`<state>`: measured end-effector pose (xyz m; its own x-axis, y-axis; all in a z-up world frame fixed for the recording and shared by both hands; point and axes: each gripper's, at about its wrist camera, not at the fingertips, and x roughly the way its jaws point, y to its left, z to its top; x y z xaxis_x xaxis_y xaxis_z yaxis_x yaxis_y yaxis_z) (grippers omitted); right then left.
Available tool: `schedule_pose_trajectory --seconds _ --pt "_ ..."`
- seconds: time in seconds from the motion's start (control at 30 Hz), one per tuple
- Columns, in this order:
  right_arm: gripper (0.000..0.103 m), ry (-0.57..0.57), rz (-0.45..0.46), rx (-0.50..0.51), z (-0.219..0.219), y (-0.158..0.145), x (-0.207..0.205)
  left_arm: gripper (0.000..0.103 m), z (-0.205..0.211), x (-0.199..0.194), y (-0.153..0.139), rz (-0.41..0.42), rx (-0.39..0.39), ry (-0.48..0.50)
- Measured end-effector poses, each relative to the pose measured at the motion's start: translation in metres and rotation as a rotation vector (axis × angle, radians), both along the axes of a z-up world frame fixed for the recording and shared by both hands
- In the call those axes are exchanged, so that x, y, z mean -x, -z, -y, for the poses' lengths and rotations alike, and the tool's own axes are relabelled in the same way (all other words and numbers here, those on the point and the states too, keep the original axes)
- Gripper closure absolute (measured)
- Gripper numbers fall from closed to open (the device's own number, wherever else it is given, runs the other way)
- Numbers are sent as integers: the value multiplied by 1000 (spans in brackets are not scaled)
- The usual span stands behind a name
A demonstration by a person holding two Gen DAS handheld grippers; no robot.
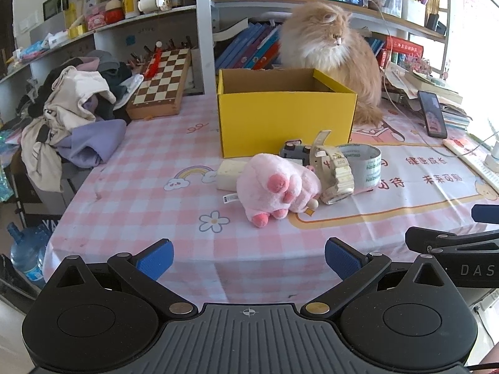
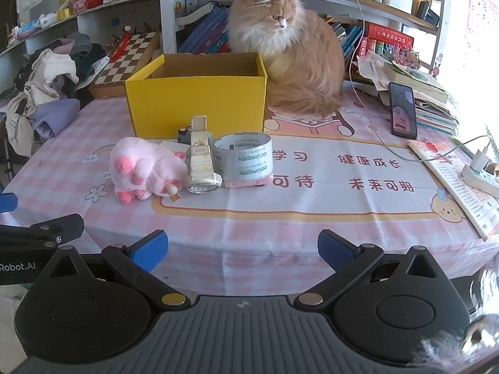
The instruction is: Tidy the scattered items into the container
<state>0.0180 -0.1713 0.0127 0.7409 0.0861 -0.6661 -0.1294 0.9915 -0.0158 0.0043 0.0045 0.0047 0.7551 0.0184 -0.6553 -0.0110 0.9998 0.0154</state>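
Both my grippers sit at the near table edge, nothing picked yet. Left gripper (image 1: 249,258): jaws spread wide, nothing between the blue pads. Right gripper (image 2: 242,251): same, fully apart and empty. Left to right: clothes pile (image 1: 71,115) hangs off the far left of the table, chessboard (image 1: 160,79) behind it, both well apart from the job. Yellow box (image 2: 196,103) stands open-topped mid-table and looks empty from here. The clutter sits just in front of it: pale block (image 1: 229,174) leftmost, pink plush paw (image 2: 145,168) touching it, a cream watch (image 2: 201,162) leaning on the plush, dark small gadget (image 2: 184,134) behind the watch near the box wall, then the tape roll (image 2: 243,155) standing on its rim against the watch. Further right, a phone (image 2: 402,109) propped up with a charging cable (image 2: 368,118) trailing across the cloth. Risks, my read: items are packed touching, so grabbing the plush likely tips the watch or sets the tape rolling. Watch strap is stiff and looped, could slip from the pads. The cat (image 2: 290,56) sits right beside the box's far right corner; it may move in or swat during a drop. Tablecloth (image 2: 280,224) overhangs the edge, so a snagged finger could drag everything.
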Motion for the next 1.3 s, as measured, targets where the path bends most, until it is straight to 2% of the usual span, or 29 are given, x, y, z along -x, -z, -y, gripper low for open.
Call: schedule_pose_trajectory --seconds 0.13,1.3 --pt "0 -3 1 -7 1 1 2 0 -2 1 0 0 29 15" --pt "0 -13 6 7 -2 -4 8 0 0 7 -5 28 -4 38"
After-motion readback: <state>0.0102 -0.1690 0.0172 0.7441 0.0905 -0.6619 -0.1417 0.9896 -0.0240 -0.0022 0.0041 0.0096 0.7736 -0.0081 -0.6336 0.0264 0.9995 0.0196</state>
